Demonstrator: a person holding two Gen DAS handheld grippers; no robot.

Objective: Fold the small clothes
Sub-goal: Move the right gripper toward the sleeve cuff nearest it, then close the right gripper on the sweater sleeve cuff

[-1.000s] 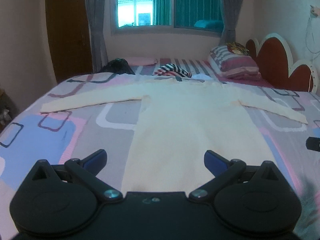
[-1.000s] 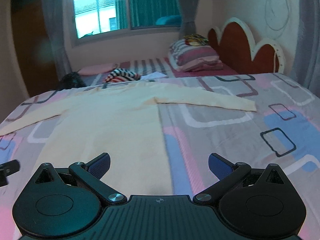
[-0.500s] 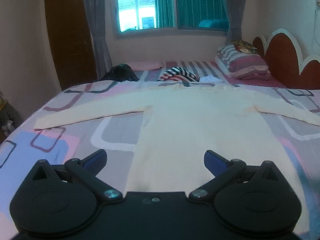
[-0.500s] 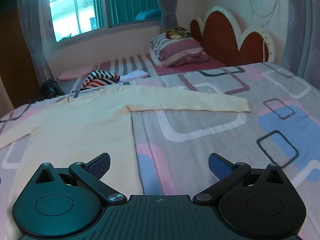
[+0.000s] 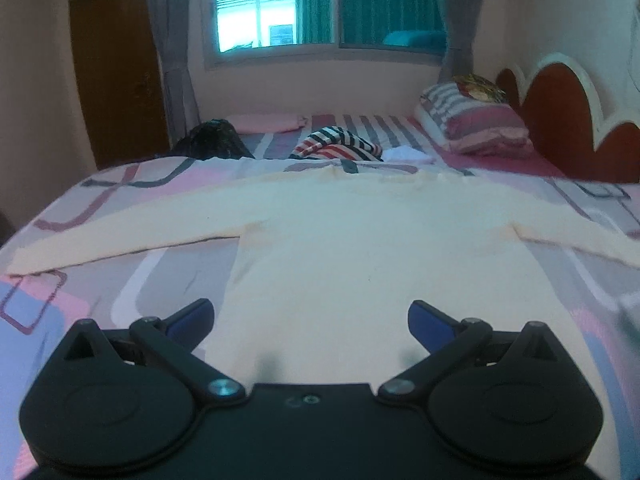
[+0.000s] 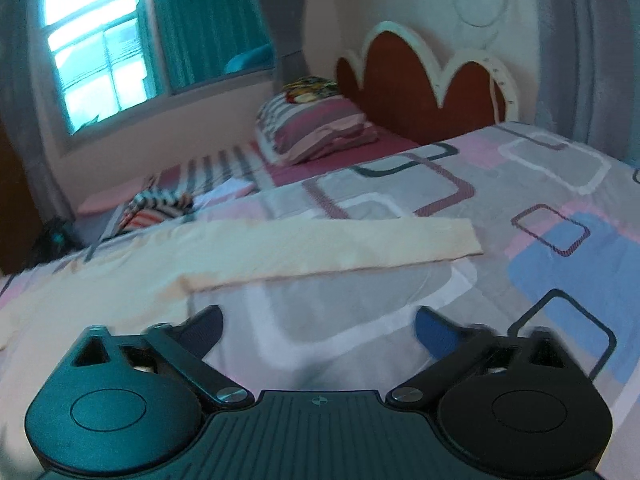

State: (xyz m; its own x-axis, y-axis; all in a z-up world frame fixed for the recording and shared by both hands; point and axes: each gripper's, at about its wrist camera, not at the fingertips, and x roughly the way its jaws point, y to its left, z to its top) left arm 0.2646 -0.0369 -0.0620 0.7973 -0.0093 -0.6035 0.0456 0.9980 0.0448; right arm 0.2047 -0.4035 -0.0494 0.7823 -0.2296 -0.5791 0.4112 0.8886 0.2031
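- The long-sleeved top (image 5: 360,248) is plain pale cream.
- The bedspread (image 6: 540,184) is grey, with pink and blue patches and rounded rectangles outlined in white, maroon and dark grey.
- The crumpled garment (image 5: 340,145) near the far edge of the bed has red, white and dark stripes.
- The pillow (image 6: 320,128) is striped pink, maroon and grey.
- The headboard (image 6: 400,92) is reddish brown with a white scalloped border.
- The curtains (image 5: 316,0) are teal.
- The left gripper (image 5: 311,320) has blue pads (image 5: 430,322) on black arms.
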